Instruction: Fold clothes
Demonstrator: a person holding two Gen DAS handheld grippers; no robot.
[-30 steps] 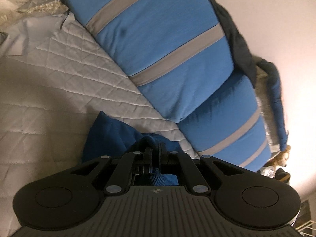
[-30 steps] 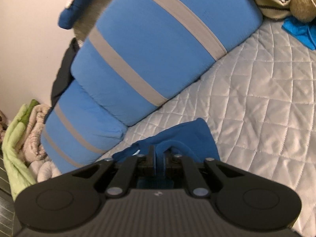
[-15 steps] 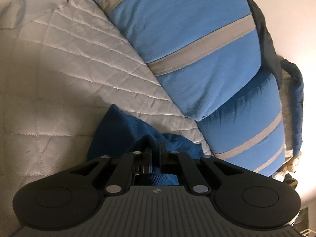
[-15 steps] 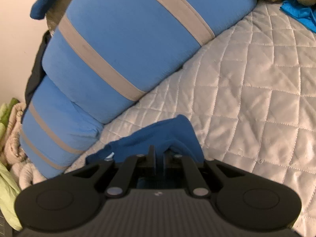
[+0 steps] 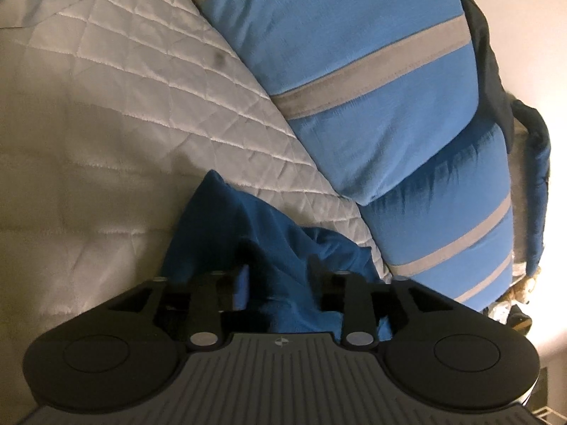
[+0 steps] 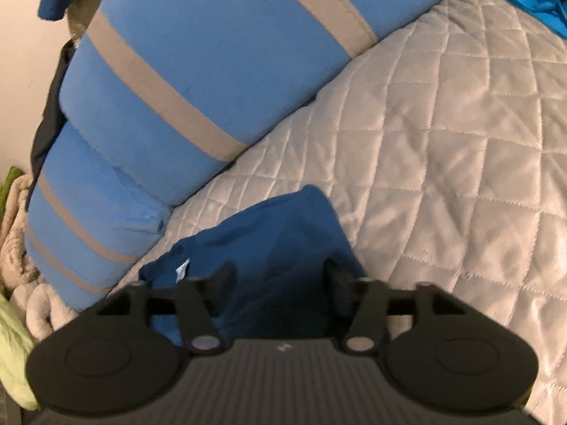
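Note:
A dark blue garment (image 5: 248,233) lies bunched on the quilted white bedspread (image 5: 106,124), close to the striped pillows. My left gripper (image 5: 280,265) is open, its jaws spread on either side of a raised fold of the cloth. The same garment (image 6: 276,233) shows in the right wrist view with a small white label (image 6: 182,269) at its left. My right gripper (image 6: 280,272) is open just above the cloth, jaws wide apart.
Two blue pillows with grey stripes (image 5: 354,71) (image 6: 212,71) lean along the wall beside the garment. A bright blue cloth (image 6: 535,0) lies at the far right. Green and beige fabrics (image 6: 14,248) pile up at the left. The bedspread (image 6: 443,141) stretches right.
Both grippers were shut on the blue garment and have opened. The garment has dropped onto the bedspread. Both grippers have come lower and nearer the bed.

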